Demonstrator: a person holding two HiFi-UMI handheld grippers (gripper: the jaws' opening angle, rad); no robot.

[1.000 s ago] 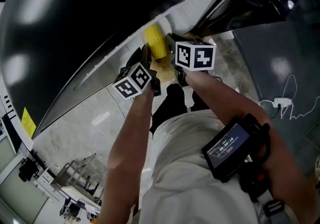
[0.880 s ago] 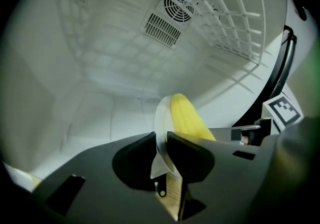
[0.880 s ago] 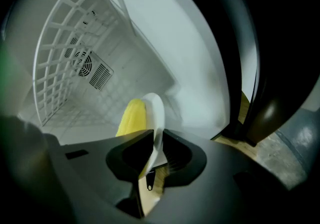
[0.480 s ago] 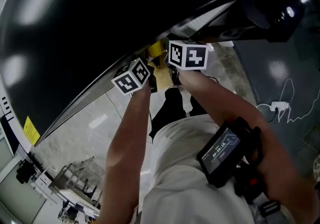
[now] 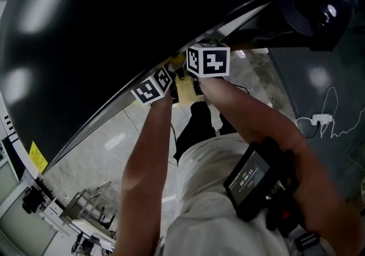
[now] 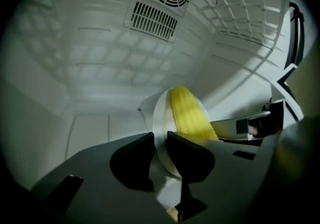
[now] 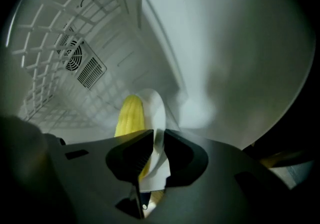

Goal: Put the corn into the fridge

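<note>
The left gripper (image 6: 159,140) and the right gripper (image 7: 158,140) each clamp an opposite rim of one plate (image 6: 161,115), held inside the fridge (image 6: 95,73). The corn (image 6: 187,114) lies on the plate between them, its length pointing away toward the back wall, about equally near both.

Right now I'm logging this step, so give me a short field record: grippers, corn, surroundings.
left gripper: fingers shut on the white plate rim
right gripper: fingers shut on the plate rim too
corn: lying on the plate
place: inside the fridge
also in view: fan vent, wire shelf
</note>
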